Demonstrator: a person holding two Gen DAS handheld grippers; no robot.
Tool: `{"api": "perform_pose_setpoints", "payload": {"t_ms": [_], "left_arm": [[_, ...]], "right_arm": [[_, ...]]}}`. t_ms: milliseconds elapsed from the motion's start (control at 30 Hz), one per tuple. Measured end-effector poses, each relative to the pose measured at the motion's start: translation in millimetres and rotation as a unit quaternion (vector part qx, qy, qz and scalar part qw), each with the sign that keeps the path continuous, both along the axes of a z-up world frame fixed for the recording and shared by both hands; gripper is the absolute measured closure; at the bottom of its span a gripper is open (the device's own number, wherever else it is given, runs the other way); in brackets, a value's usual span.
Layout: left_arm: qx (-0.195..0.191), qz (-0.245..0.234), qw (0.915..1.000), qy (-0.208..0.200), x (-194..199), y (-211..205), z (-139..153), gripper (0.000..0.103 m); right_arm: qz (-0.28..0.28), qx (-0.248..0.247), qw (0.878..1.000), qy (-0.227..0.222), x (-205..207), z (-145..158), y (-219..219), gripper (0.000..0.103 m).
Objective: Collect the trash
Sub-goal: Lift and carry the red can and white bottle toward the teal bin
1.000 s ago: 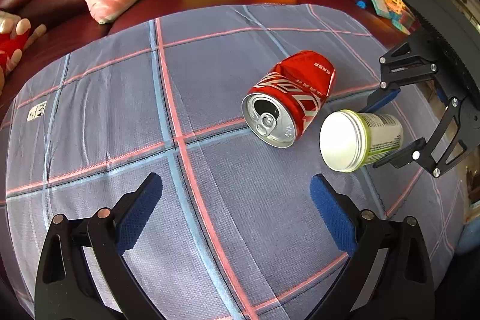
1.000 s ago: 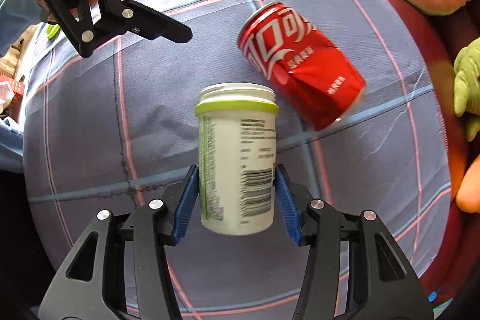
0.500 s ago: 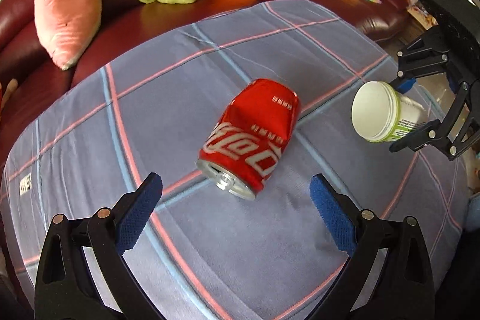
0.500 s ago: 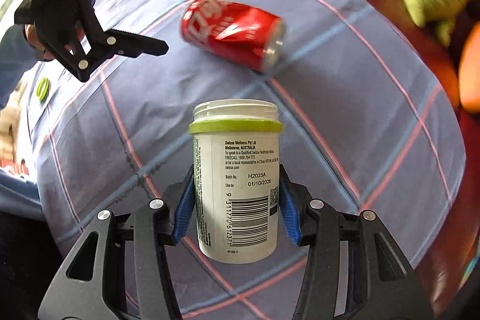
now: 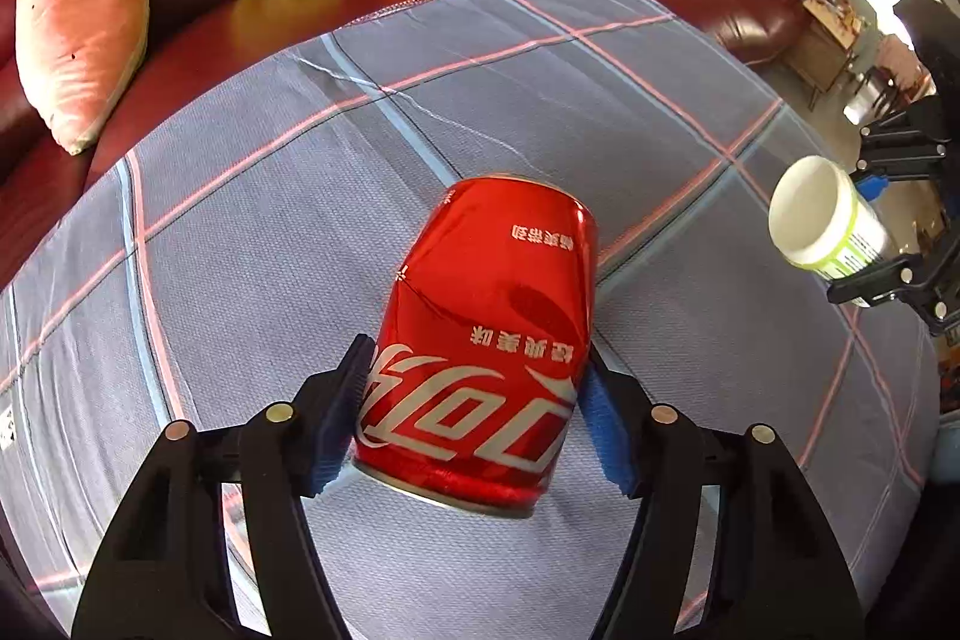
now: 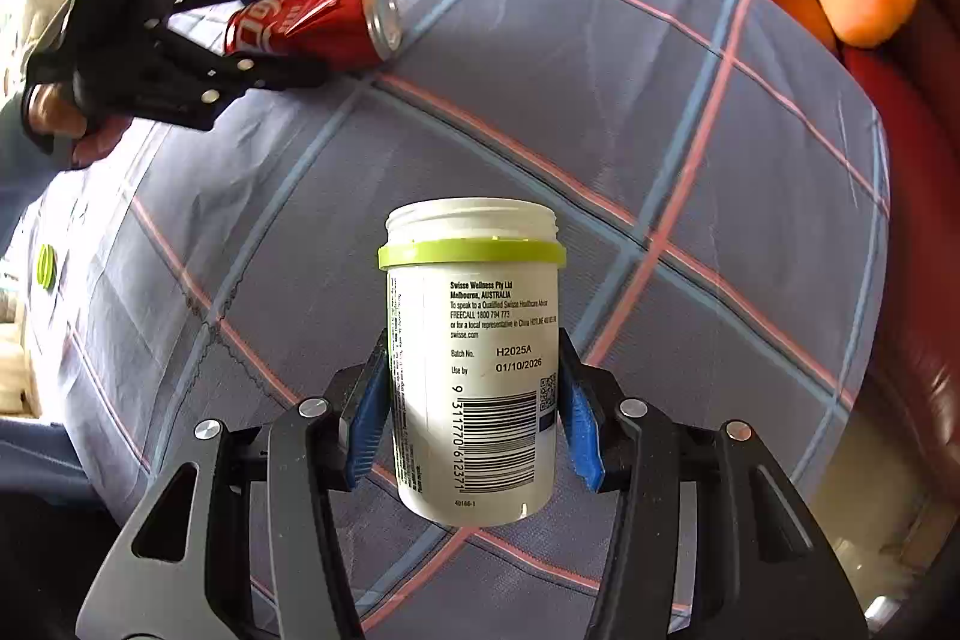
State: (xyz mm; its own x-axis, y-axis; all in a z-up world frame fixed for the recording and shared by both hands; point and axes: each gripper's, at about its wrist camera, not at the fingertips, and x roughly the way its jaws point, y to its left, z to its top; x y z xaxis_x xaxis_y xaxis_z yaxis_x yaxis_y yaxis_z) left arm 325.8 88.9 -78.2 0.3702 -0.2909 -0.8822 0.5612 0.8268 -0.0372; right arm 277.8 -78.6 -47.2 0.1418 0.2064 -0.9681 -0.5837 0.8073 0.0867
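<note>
Now grasp step: left gripper (image 5: 474, 400) closed around dented red can (image 5: 486, 340) lying frame-center on checked cloth (image 5: 270, 196); right gripper (image 6: 471, 418) clamps white bottle (image 6: 474, 358), lower center. Next probably lift can; no bin visible.

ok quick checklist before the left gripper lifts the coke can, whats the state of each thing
1. Left gripper pads on both sides of the red can: ok.
2. Firm squeeze on the can: cannot tell.
3. Can is dented, may slip: not ok.
4. Right gripper shut on the white bottle, held off the cloth: ok.
5. Right gripper clear of the can: ok.
6. Trash bin in view: not ok.
</note>
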Motion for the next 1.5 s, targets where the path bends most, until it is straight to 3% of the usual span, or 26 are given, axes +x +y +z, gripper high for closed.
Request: {"api": "perform_pose_setpoints", "payload": {"t_ms": [367, 833, 1100, 1500], "left_arm": [[0.000, 0.051, 0.9983, -0.030, -46.7, -31.9, 25.4, 0.039], [-0.022, 0.011, 0.9988, -0.043, -124.5, -125.4, 53.0, 0.039], [-0.027, -0.031, 0.9983, -0.041, -162.6, -193.4, 58.2, 0.039], [-0.045, -0.092, 0.9944, -0.027, -200.0, -302.8, 65.6, 0.039]], "right_arm": [[-0.088, 0.064, 0.994, -0.014, -39.7, 16.8, -46.2, 0.055], [-0.200, 0.121, 0.972, -0.032, -119.6, 33.9, -138.0, 0.055], [-0.260, 0.146, 0.953, -0.059, -166.5, 46.2, -201.7, 0.055], [-0.367, 0.188, 0.908, -0.075, -217.3, 36.8, -301.5, 0.055]]}}
